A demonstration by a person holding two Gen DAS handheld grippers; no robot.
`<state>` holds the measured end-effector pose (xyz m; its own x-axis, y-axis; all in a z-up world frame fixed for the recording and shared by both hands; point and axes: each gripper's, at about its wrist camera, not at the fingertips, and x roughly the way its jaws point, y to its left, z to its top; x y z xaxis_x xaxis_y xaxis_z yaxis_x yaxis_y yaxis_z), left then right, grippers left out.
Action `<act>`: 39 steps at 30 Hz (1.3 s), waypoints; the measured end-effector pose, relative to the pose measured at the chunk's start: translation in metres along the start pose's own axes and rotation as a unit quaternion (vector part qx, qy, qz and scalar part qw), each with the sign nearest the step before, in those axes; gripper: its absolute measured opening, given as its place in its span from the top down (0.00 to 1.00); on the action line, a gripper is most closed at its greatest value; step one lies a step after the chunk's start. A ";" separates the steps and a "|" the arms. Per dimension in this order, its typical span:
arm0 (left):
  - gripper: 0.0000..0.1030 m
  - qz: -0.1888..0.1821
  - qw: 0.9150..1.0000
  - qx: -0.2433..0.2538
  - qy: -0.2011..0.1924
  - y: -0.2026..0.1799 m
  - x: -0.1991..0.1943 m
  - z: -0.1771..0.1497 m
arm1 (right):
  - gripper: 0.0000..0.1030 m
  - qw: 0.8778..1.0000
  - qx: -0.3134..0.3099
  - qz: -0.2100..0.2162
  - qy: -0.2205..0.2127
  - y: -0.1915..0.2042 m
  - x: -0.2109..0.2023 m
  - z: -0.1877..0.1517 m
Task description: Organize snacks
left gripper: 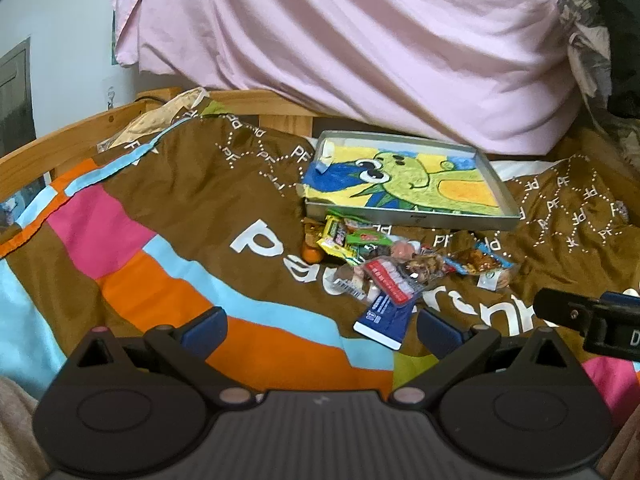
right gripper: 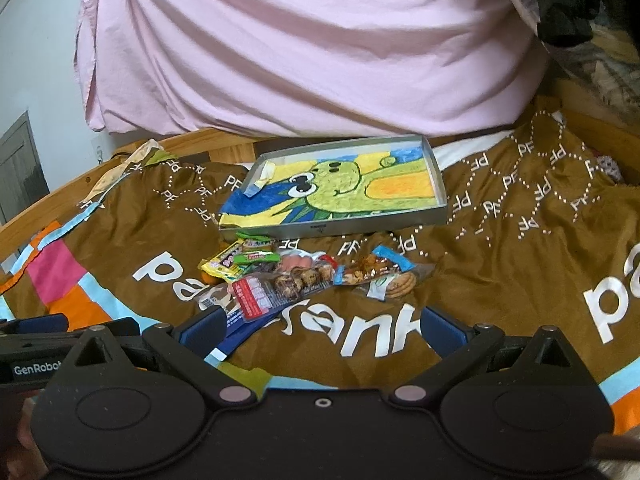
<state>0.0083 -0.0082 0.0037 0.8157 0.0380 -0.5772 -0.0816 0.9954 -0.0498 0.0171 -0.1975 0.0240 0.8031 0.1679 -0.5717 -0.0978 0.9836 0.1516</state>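
A pile of snack packets (left gripper: 384, 260) (right gripper: 304, 276) lies on a brown bedspread, just in front of a shallow grey tray (left gripper: 416, 222) (right gripper: 332, 231) lined with a green cartoon drawing. A red-and-clear packet (left gripper: 394, 280) (right gripper: 260, 296) and a blue packet (left gripper: 384, 320) lie nearest. A biscuit packet (right gripper: 394, 286) lies at the pile's right. My left gripper (left gripper: 322, 330) is open and empty, short of the pile. My right gripper (right gripper: 322, 330) is open and empty, just in front of the pile; it shows at the right edge of the left view (left gripper: 592, 316).
A brown bedspread (left gripper: 180, 200) (right gripper: 520, 260) with coloured stripes covers the bed. A pink sheet (left gripper: 360, 40) (right gripper: 300, 40) hangs behind the tray. A wooden bed rail (left gripper: 80, 128) (right gripper: 192, 140) runs along the far left. A white wall is at left.
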 end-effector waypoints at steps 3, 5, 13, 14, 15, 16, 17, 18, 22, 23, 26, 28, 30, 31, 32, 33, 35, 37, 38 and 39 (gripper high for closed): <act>0.00 0.006 1.000 0.001 0.006 0.000 0.002 0.006 | 0.01 1.000 0.008 0.012 0.007 -0.001 0.001 0.002; 0.00 0.011 1.000 0.004 0.010 0.001 0.003 0.011 | 0.01 1.000 0.014 0.018 0.009 -0.002 0.000 0.003; 0.00 0.001 1.000 0.010 0.013 0.000 0.008 0.028 | 0.01 0.998 0.027 0.058 0.018 -0.005 0.004 0.010; 0.00 0.000 1.000 0.014 0.012 0.000 0.009 0.031 | 0.01 0.998 0.021 0.060 0.015 -0.005 0.004 0.013; 0.00 -0.002 1.000 0.019 0.013 -0.001 0.011 0.034 | 0.01 0.998 0.013 0.061 0.013 -0.004 0.005 0.016; 0.00 -0.005 1.000 0.025 0.014 -0.001 0.014 0.038 | 0.01 0.998 0.007 0.062 0.011 -0.004 0.006 0.019; 0.00 -0.010 0.999 0.032 0.015 -0.001 0.018 0.042 | 0.01 0.998 0.002 0.065 0.011 -0.005 0.007 0.021; 0.00 -0.015 0.999 0.036 0.016 0.000 0.021 0.047 | 0.01 0.998 -0.003 0.066 0.014 -0.006 0.010 0.024; 0.00 -0.038 0.998 0.051 0.015 0.001 0.033 0.061 | 0.01 0.997 0.011 0.060 0.036 -0.012 0.024 0.027; 0.00 -0.045 0.997 0.054 0.016 0.001 0.038 0.064 | 0.01 0.997 0.017 0.061 0.042 -0.014 0.027 0.027; 0.00 -0.069 0.995 0.068 0.017 -0.001 0.049 0.068 | 0.01 0.997 0.017 0.056 0.051 -0.016 0.035 0.028; 0.00 -0.083 0.993 0.083 0.016 -0.004 0.055 0.067 | 0.01 0.997 0.008 0.058 0.052 -0.017 0.040 0.030; 0.00 -0.096 0.991 0.095 0.015 -0.006 0.061 0.064 | 0.01 0.997 -0.003 0.059 0.051 -0.017 0.046 0.033; 0.00 -0.101 0.990 0.100 0.015 -0.007 0.063 0.063 | 0.01 0.997 -0.009 0.058 0.051 -0.018 0.049 0.035; 0.00 -0.106 0.989 0.106 0.015 -0.009 0.065 0.061 | 0.01 0.997 -0.014 0.057 0.051 -0.018 0.052 0.038; 0.00 -0.110 0.988 0.112 0.016 -0.011 0.067 0.060 | 0.01 0.997 -0.020 0.055 0.050 -0.019 0.056 0.039; 0.00 -0.116 0.985 0.128 0.020 -0.014 0.072 0.057 | 0.01 0.997 -0.029 0.052 0.050 -0.021 0.062 0.043; 0.00 -0.121 0.982 0.143 0.028 -0.018 0.080 0.055 | 0.01 0.997 -0.040 0.050 0.052 -0.023 0.069 0.047; 0.00 -0.124 0.980 0.151 0.033 -0.020 0.085 0.053 | 0.01 0.996 -0.045 0.048 0.053 -0.023 0.073 0.049; 0.00 -0.129 0.978 0.158 0.038 -0.022 0.090 0.052 | 0.01 0.996 -0.051 0.046 0.053 -0.025 0.077 0.051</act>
<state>0.1127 -0.0224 -0.0049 0.7395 -0.2131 -0.6386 0.3130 0.9487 0.0459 0.1117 -0.2124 0.0172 0.7218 0.2590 -0.6418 -0.2323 0.9642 0.1279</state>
